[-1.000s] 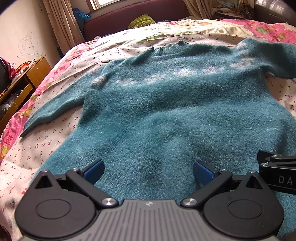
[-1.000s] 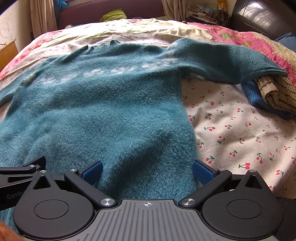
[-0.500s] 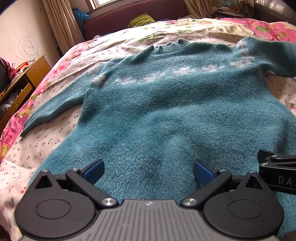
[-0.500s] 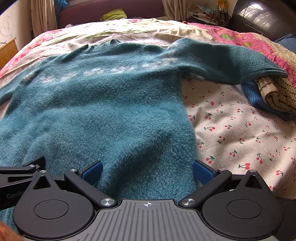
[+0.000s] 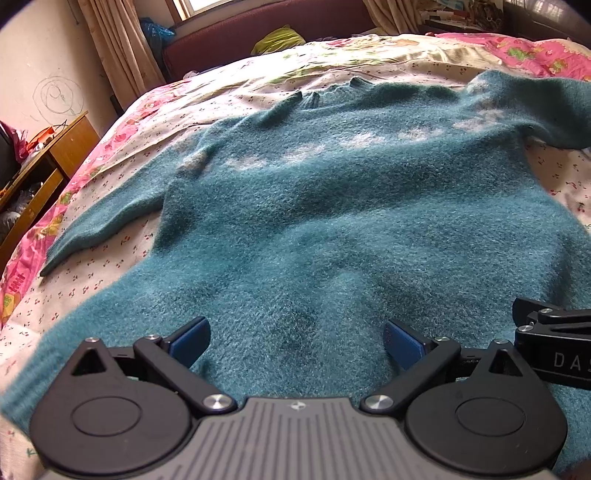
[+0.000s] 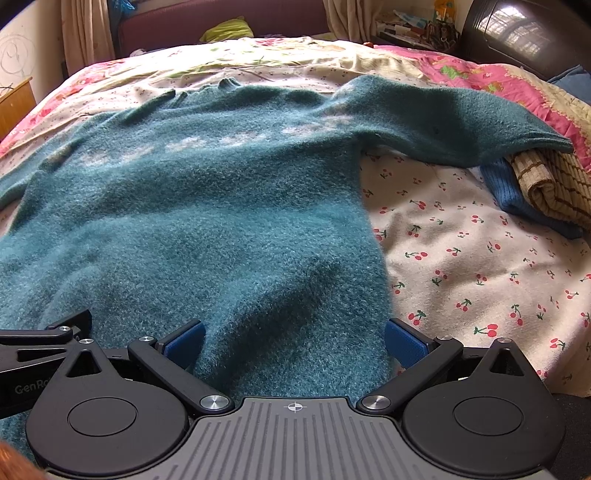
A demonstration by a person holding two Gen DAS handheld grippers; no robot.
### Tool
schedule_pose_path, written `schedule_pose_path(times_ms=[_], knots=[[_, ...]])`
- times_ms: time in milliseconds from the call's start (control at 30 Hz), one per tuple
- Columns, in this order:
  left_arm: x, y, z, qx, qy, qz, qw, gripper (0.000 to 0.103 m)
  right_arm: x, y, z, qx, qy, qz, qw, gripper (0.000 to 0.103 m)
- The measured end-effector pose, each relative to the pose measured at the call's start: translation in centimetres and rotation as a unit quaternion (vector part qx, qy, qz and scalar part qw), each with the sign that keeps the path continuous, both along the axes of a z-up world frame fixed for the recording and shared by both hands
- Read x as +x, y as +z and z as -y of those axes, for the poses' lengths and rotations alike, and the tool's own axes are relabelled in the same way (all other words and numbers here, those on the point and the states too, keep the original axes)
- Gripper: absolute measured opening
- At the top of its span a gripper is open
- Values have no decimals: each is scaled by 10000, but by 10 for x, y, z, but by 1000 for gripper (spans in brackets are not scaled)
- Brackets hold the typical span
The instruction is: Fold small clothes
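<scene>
On cherry-print bedsheet (image 6: pixel 480 266): fuzzy teal sweater (image 5: pixel 314 221) flat, both claws spread.

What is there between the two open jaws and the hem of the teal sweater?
Nothing visible. The left gripper and right gripper are both open over the near end of the teal sweater. Its hem is hidden beneath them.

Daylight entered from a window (image 5: pixel 192 5) beyond the bed (image 6: pixel 461 258), giving bright, soft illumination. Glare marked a dark glossy headboard (image 6: pixel 517 33) in the right wrist view. Fisheye distortion curved both frames, with dark corners. The sweater (image 5: pixel 314 229) appeared slightly soft; faint shadows lay in its folds.
</scene>
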State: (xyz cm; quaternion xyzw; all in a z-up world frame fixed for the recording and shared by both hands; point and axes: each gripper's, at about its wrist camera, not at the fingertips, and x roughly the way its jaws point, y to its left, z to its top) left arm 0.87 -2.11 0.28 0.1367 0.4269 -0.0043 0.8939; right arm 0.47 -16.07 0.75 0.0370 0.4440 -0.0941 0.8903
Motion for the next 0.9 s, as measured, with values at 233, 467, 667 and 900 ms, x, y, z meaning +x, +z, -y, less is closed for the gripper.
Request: schedule_pose_path(times_ms=[233, 467, 667, 900], knots=[[3, 5, -2, -140, -130, -70, 9998, 103, -5, 11, 7, 210, -24, 211, 9996, 103], [12, 32, 4, -269, -396, 115, 9988, 103, -2, 23, 37, 568, -330, 448, 9968, 103], [46, 39, 32, -295, -718, 179, 9968, 103, 21, 27, 62, 442, -514, 463, 9966, 100], [70, 38, 58, -353, -808, 83, 9961, 103, 29, 47, 83, 435, -474, 758, 9950, 98]])
